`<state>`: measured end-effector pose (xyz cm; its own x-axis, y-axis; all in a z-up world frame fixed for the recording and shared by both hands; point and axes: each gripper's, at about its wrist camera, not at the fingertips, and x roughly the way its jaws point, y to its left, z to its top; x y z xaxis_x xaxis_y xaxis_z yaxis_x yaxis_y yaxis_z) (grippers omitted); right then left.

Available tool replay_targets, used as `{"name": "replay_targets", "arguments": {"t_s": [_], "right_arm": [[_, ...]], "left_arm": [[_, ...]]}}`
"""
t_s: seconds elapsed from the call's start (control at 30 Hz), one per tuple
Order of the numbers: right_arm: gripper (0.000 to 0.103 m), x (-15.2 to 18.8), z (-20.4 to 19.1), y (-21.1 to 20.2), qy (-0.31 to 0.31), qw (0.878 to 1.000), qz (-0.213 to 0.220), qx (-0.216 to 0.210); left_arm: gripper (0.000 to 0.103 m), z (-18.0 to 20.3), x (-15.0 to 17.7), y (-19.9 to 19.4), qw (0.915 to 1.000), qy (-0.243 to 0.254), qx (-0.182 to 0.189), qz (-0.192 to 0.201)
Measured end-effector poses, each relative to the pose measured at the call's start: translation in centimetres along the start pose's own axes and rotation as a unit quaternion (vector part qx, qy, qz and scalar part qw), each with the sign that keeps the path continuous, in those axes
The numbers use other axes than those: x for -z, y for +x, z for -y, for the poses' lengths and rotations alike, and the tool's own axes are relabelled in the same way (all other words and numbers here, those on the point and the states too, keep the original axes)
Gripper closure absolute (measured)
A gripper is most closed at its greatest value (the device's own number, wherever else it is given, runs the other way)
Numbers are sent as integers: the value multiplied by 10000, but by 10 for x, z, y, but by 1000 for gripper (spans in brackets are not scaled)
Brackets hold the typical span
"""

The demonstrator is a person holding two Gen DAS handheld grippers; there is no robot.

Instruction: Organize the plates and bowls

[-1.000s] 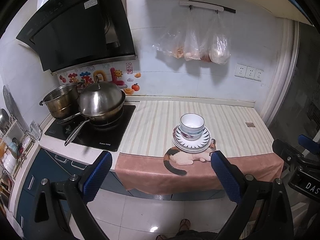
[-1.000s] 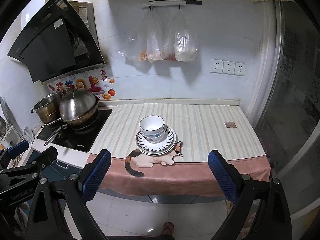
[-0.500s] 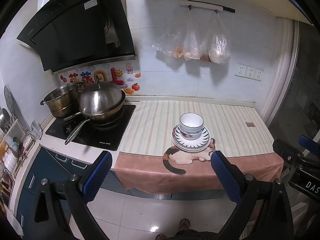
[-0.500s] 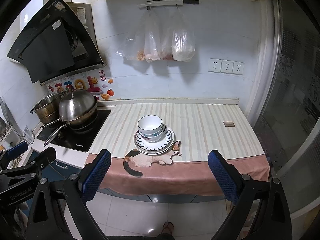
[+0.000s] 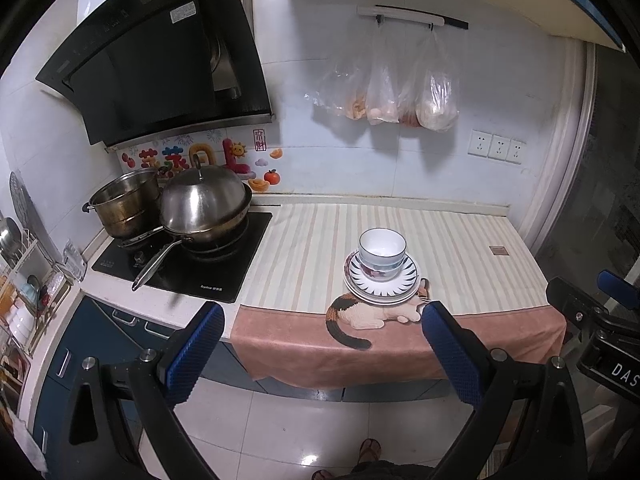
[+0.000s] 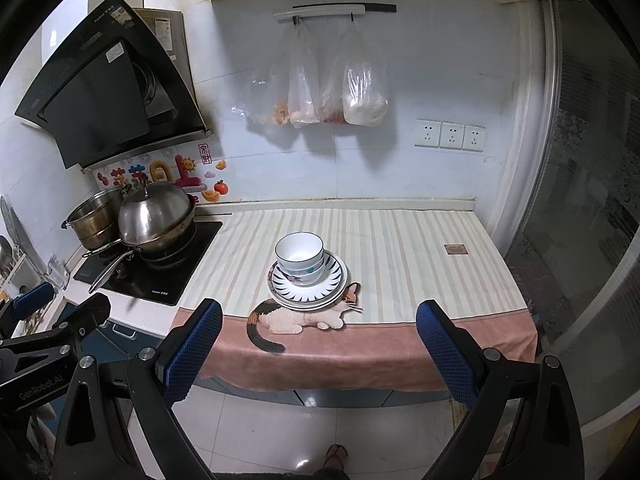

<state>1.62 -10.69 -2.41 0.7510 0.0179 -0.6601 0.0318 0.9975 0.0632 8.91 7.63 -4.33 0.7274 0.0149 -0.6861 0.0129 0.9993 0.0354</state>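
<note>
The left tool (image 5: 322,344), black with two blue bumpy pads, is held up in the air with its two fingers spread wide apart. Nothing is between them. One blue pad (image 5: 196,350) sits on the left and the other is on the right, both pointing forward and a little up.

The right tool (image 6: 320,342) looks the same: black arms, blue pads (image 6: 444,350), fingers wide apart and holding nothing. It is level with the left one and just beside it on the right. Each tool shows at the edge of the other's view.

Low down, near the floor, a foot in a sandal (image 6: 336,456) shows.
</note>
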Motion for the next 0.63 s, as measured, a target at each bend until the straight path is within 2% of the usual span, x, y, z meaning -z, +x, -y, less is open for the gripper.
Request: {"name": "replay_targets", "arguments": {"t_s": [0.63], "right_arm": [[3, -2, -3, -6, -22, 10000, -23, -2]], "left_arm": [[2, 0, 1, -7, 10000, -12, -36, 21]]}}
